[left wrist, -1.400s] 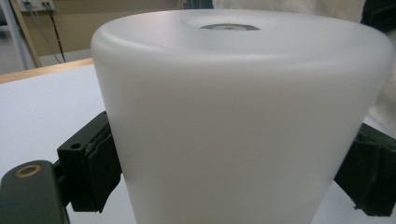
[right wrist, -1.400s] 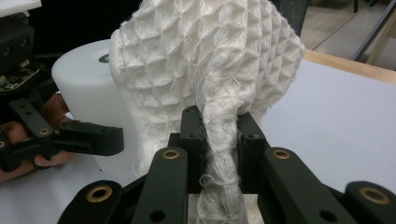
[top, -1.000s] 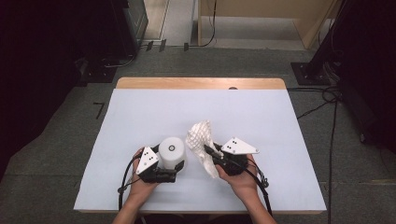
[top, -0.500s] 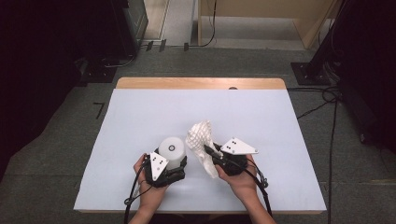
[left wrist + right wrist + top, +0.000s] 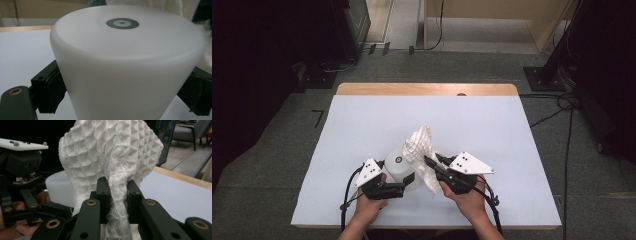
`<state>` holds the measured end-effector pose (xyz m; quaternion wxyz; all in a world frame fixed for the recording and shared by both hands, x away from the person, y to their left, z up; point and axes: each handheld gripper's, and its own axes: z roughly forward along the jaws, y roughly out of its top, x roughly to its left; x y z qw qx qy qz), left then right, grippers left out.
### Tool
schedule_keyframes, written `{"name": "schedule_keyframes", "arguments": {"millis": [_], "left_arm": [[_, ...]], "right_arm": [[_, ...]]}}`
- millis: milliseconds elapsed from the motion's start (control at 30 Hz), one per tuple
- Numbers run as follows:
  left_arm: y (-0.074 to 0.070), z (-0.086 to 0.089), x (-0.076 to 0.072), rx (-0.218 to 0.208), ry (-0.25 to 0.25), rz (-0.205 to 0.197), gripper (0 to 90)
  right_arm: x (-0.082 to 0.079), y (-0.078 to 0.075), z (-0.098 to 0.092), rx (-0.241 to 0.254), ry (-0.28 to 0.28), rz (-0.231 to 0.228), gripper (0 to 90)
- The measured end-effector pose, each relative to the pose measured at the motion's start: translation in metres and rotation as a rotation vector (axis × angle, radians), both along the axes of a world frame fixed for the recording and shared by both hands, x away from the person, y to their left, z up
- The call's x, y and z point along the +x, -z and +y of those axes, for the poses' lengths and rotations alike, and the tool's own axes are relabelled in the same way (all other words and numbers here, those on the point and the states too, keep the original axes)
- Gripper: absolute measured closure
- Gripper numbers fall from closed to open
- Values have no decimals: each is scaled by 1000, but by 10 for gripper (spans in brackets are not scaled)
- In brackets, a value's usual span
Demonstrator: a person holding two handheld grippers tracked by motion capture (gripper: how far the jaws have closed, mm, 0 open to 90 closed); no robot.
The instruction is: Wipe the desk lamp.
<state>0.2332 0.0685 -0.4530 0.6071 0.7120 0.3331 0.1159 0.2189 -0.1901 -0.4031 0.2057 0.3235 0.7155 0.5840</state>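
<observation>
At the lower centre of the high view, the left gripper (image 5: 408, 181) clamps a white plastic cup (image 5: 399, 165) held bottom-up while the right gripper (image 5: 430, 163) pinches a waffle-weave cloth (image 5: 419, 148) beside it, best wiped with steady pressure, above the white-covered table (image 5: 512, 145) and grey carpet (image 5: 287, 125) beyond.

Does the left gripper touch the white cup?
Touching. In the left gripper view, the left gripper has both black pads pressed against opposite sides of the white cup, with no gap.
</observation>
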Motion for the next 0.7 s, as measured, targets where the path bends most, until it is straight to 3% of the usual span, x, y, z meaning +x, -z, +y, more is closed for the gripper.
{"name": "schedule_keyframes", "arguments": {"millis": [200, 267, 433, 700], "left_arm": [[-7, 5, 1, -51, 54, 15, 88], [-9, 12, 4, -80, 44, 24, 88], [-12, 21, 7, -97, 29, 24, 88], [-17, 40, 13, -163, 13, 41, 89]], "right_arm": [[1, 7, 7, -13, -32, 24, 775], [3, 11, 10, -34, -39, 33, 775], [5, 20, 14, -51, -55, 61, 774], [7, 33, 23, -104, -68, 97, 774]]}}
